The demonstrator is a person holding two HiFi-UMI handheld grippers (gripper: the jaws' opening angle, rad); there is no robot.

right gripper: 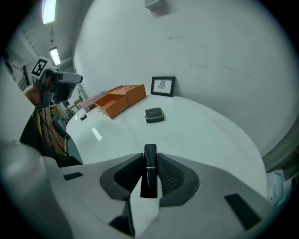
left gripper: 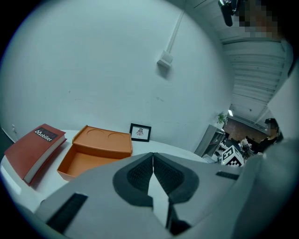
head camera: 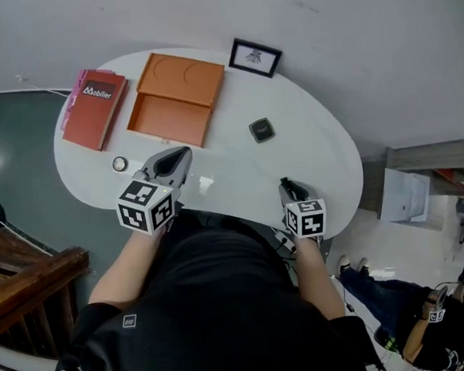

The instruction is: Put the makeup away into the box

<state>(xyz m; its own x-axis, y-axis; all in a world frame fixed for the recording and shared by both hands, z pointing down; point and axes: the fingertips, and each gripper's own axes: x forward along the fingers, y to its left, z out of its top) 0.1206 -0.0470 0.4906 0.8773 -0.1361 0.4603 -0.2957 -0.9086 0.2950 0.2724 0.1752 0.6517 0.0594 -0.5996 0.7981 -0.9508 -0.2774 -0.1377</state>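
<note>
Gripping a black lipstick with a thin gold band, the right gripper has its jaws narrowed onto the tube, whose far end pokes out past the fingertips. No writing can be made out on the tube. The gripper hangs over the near right edge of the white table.

The left gripper is closed, pad against pad, with nothing between the jaws. It sits over the near left part of the table, pointing toward the orange box.

The box lies open and empty at the far left of the table. Its lid, with two round hollows pressed into it, is tilted back on the far side.

Left of the box lies a red book. A dark label on its cover reads "Mobilier" in white, with a small peaked logo in front of the word.

Right of the box, against the wall, stands a small black picture frame. The print inside is too small to read.

A black square compact lies on the table between the frame and the right gripper, well apart from both. Its lid carries faint lettering that cannot be read.

A small round item with a pale centre sits near the left edge, just beside the left gripper.
</note>
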